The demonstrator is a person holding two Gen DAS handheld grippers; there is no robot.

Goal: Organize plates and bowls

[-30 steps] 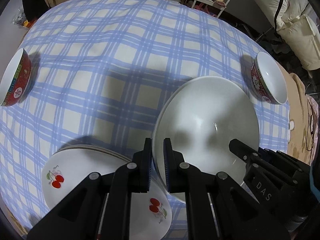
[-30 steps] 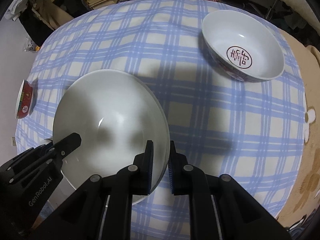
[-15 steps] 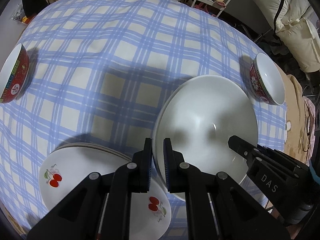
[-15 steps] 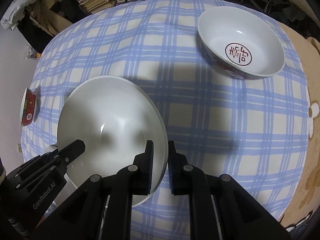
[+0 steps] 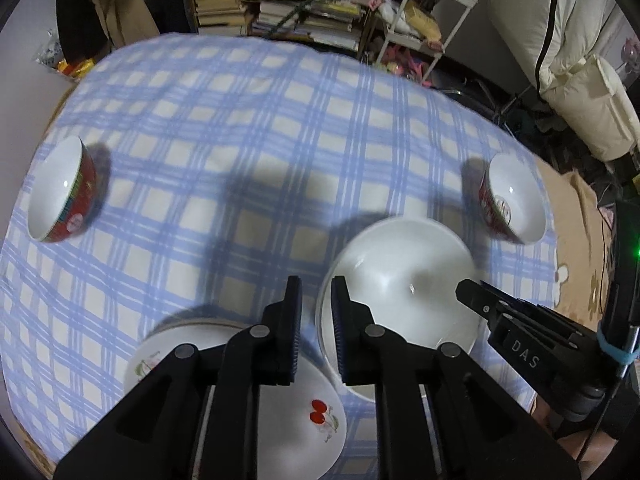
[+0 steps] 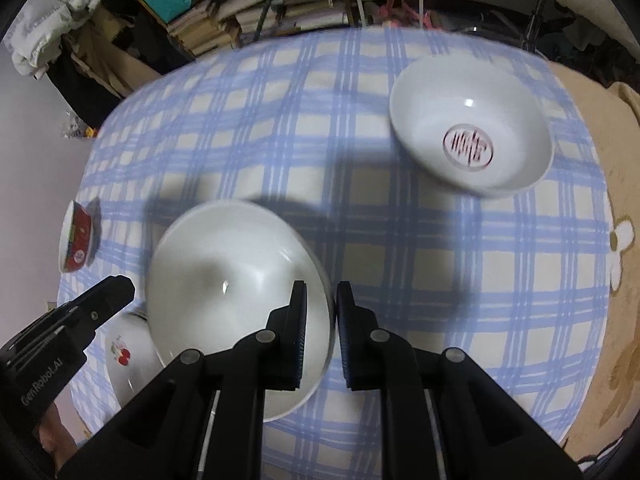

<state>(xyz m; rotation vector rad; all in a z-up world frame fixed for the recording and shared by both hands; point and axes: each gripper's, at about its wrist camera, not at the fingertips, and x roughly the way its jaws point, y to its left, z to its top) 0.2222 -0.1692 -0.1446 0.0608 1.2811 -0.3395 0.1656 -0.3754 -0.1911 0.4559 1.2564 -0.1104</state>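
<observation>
Straddling opposite rims of the large plain white ceramic bowl (image 5: 400, 280), left gripper (image 5: 316, 324) at nine o'clock, right gripper (image 6: 322, 328) at three o'clock; their narrow jaws are opening, likely releasing it beside the cherry-printed plates (image 5: 280, 408) on the blue-checked tablecloth (image 5: 240, 120).

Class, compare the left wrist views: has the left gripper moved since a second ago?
Yes. The left gripper has risen: its jaws, opening, now stand clear of the white bowl's rim, and the tablecloth looks smaller, bookshelves showing beyond.
</observation>
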